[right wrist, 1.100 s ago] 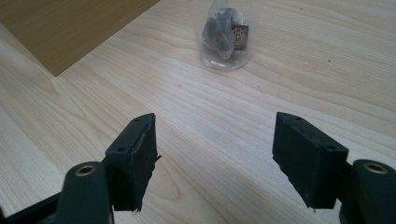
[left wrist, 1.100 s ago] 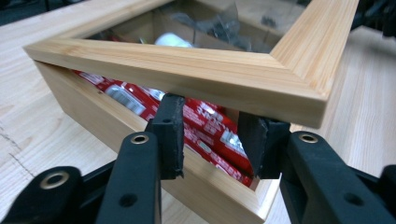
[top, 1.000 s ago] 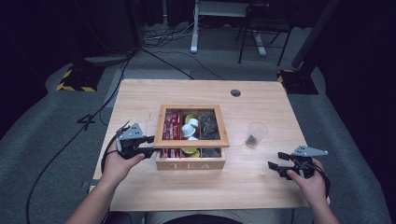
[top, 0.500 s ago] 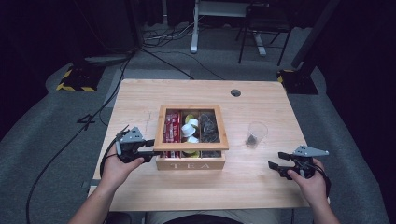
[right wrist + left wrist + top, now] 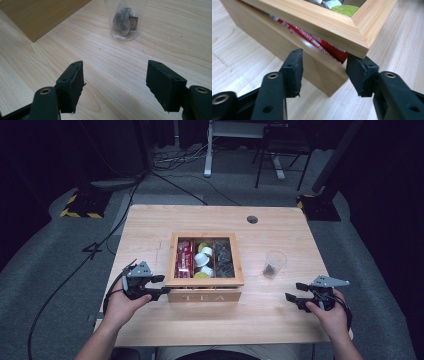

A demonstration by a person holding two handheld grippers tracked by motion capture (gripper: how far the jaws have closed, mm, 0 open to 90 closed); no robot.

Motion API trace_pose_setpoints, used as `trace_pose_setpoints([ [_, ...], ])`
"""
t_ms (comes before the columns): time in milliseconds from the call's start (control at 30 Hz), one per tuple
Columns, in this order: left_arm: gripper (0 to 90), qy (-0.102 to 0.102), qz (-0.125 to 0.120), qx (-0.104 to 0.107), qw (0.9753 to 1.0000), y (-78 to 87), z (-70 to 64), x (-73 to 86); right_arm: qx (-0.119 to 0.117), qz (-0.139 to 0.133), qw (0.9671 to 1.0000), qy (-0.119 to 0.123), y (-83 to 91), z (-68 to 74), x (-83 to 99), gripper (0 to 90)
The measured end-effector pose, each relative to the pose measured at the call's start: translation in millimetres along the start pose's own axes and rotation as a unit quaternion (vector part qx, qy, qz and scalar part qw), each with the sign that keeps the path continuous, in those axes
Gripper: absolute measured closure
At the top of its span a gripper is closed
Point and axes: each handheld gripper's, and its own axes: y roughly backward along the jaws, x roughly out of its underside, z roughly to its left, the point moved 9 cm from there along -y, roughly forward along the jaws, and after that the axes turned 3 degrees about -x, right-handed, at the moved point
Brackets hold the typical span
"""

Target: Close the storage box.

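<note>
The left gripper (image 5: 159,285), jaws apart, sits at the front-left corner of the tea box (image 5: 205,292) at the tabletop (image 5: 150,225) centre, straddling that corner below the slightly raised lid (image 5: 317,22), while the right gripper (image 5: 295,298), also spread, rests well apart.

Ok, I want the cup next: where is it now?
In the high view the clear cup stands right of the tea box, ahead of the open right tool.
</note>
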Motion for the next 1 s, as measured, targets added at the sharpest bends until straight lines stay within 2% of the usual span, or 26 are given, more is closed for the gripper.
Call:
trace_pose_setpoints([
  [100,44.7,0.011,0.005,0.0,0.9999,3.9,0.9,4.6,-0.001,0.0,1.0,0.001,-0.1,-0.4,-0.5,30.9],
  [200,41.2,0.006,0.04,-0.023,0.9989,6.1,3.9,15.6,-0.002,0.001,1.0,0.004,-0.9,-0.8,-1.0,30.9],
  [233,39.7,0.011,0.037,-0.023,0.999,8.1,3.8,17.2,-0.002,0.002,1.0,0.004,-1.1,-0.6,-1.6,30.9],
  [267,37.6,0.02,0.031,-0.014,0.9992,10.5,2.2,17.5,-0.003,0.002,1.0,0.006,-1.2,-0.9,-2.1,30.9],
  [300,38.6,0.023,0.028,-0.015,0.9992,13.1,2.0,18.3,-0.003,0.001,1.0,0.005,-1.4,-0.6,-2.6,30.9],
  [367,35.9,0.021,0.025,-0.027,0.9991,18.4,4.4,18.4,-0.003,0.004,1.0,0.008,-1.2,-1.4,-3.8,30.9],
  [500,34.0,0.025,-0.007,-0.032,0.9991,32.3,7.2,11.1,-0.006,0.002,0.9999,0.014,-1.9,-3.6,-11.2,30.9],
  [567,33.0,0.024,-0.016,-0.041,0.9988,37.5,9.7,9.0,-0.008,0.003,0.9998,0.016,-3.4,-3.8,-13.9,31.0],
  [600,32.4,0.02,-0.021,-0.049,0.9984,40.7,12.9,7.9,-0.01,0.003,0.9998,0.017,-4.8,-4.1,-15.3,31.0],
  [767,28.3,0.04,-0.046,-0.076,0.9953,51.6,30.6,5.7,-0.014,0.006,0.9997,0.016,-8.6,-8.9,-17.4,30.9],
  [933,25.8,0.041,-0.041,-0.115,0.9917,59.6,56.6,12.1,-0.005,0.012,0.9999,0.011,-7.0,-23.7,-16.8,29.4],
  [1000,24.5,0.049,-0.033,-0.126,0.9903,60.0,66.9,17.4,-0.002,0.015,0.9998,0.011,-6.7,-30.5,-15.3,27.6],
])
